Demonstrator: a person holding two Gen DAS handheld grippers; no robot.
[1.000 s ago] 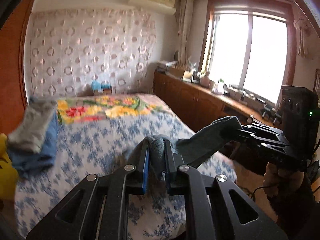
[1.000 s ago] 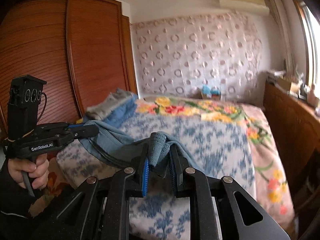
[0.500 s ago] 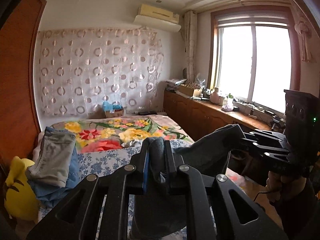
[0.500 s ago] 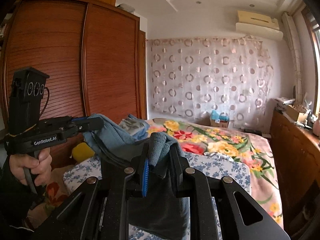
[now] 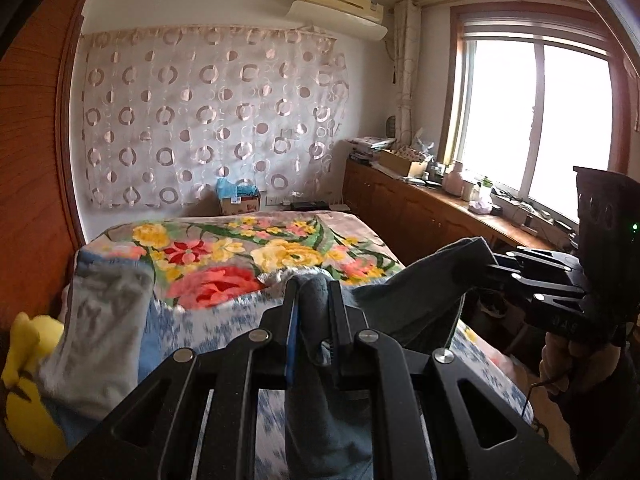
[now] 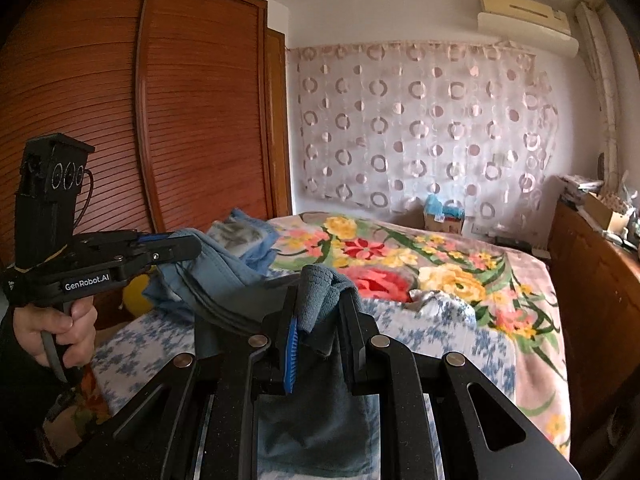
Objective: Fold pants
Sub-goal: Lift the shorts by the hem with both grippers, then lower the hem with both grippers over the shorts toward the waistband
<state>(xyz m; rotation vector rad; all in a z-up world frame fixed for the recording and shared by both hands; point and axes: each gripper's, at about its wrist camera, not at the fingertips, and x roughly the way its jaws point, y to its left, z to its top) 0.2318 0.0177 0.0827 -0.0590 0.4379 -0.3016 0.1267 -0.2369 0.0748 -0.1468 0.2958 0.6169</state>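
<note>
A wide bed (image 5: pixel 360 360) with a blue-print sheet and a flowered blanket (image 6: pixel 420 264) fills the room, a wooden wardrobe (image 6: pixel 160 120) along one side. Above the bed's near end hang the grey-blue pants (image 5: pixel 420 292), stretched in the air between the two tools and clear of the mattress. The left gripper (image 5: pixel 314 312) is clamped on a bunched edge of the cloth; the right gripper (image 6: pixel 320 312) pinches another gathered edge, the rest drooping below. The fabric looks soft, light and limp, so it will likely sag and twist unless kept taut. Holding it by the corners of one edge, as now, seems the sensible grip. A small pile of clothes (image 5: pixel 100 320) sits by the wardrobe.
</note>
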